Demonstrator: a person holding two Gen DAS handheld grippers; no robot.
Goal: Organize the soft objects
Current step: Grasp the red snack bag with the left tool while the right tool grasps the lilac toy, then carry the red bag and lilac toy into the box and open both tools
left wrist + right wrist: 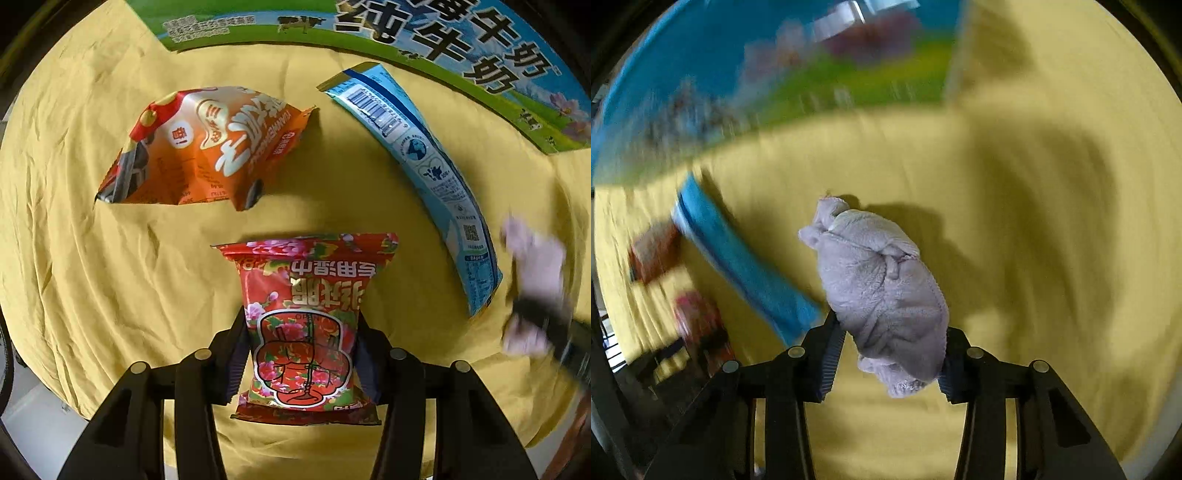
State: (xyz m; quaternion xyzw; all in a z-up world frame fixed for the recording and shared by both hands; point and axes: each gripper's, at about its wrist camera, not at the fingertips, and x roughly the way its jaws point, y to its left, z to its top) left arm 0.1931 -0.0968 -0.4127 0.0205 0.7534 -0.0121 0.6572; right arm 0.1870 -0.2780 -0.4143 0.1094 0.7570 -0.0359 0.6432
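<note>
My left gripper [301,354] is shut on a red flowered wet-wipes pack [306,321], held over the yellow cloth [74,221]. An orange snack bag [203,147] lies ahead to the left, and a long blue packet [424,177] lies to the right. My right gripper [888,350] is shut on a rolled grey-lilac towel [879,288], above the cloth [1034,258]. It shows blurred at the right edge of the left wrist view [535,295]. In the right wrist view the blue packet [746,266], the orange bag [653,251] and the red pack [698,314] are blurred at left.
A milk carton box [443,44] with blue and green print stands along the far edge of the cloth; it shows blurred in the right wrist view [757,74]. The table edge and floor show at bottom left [33,413].
</note>
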